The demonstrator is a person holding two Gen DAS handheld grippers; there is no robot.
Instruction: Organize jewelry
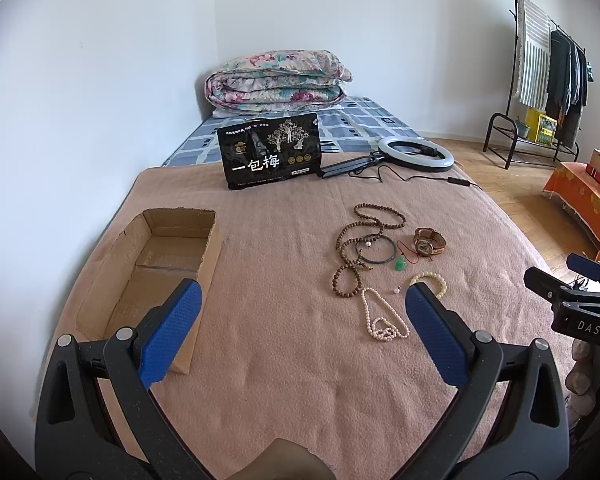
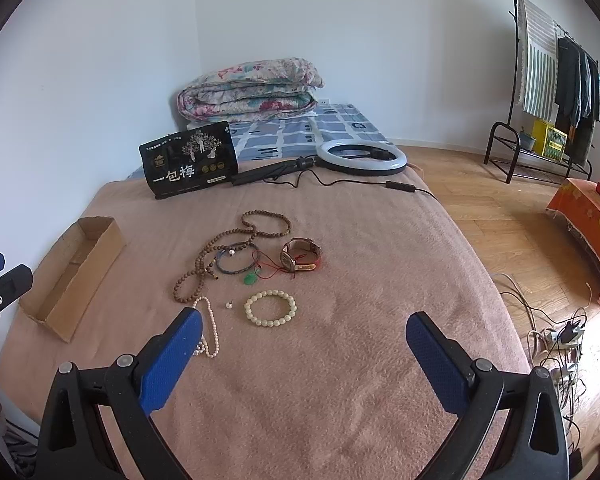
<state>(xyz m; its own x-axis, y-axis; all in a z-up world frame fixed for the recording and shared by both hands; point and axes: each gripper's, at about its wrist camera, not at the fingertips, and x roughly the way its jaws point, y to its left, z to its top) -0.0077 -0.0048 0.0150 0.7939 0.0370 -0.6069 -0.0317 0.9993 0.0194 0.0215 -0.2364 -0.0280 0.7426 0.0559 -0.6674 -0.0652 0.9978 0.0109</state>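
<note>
Two open hand-held grippers hover above a bed where loose jewelry waits beside an empty cardboard box.

The left hand-held gripper (image 1: pixel 302 300) and right hand-held gripper (image 2: pixel 304 334) both hold their blue fingers spread wide, gripping nothing. The jewelry lies in a cluster mid-bed on a pink blanket (image 2: pixel 340 380): a pale bead bracelet (image 2: pixel 270 308) nearest, a pearl strand (image 1: pixel 382 316) to its left, a long brown bead string (image 2: pixel 228 248) tangled with a dark bangle (image 2: pixel 238 262), a green pendant (image 2: pixel 250 279) on red cord, and a wristwatch (image 2: pixel 300 260) farther right. The cardboard box (image 1: pixel 160 264) sits at the left, well apart. All pieces look light; strands are limp and likely to snag, so pinching one loop seems safest. The bracelet's rim offers a firmer hold.
</note>
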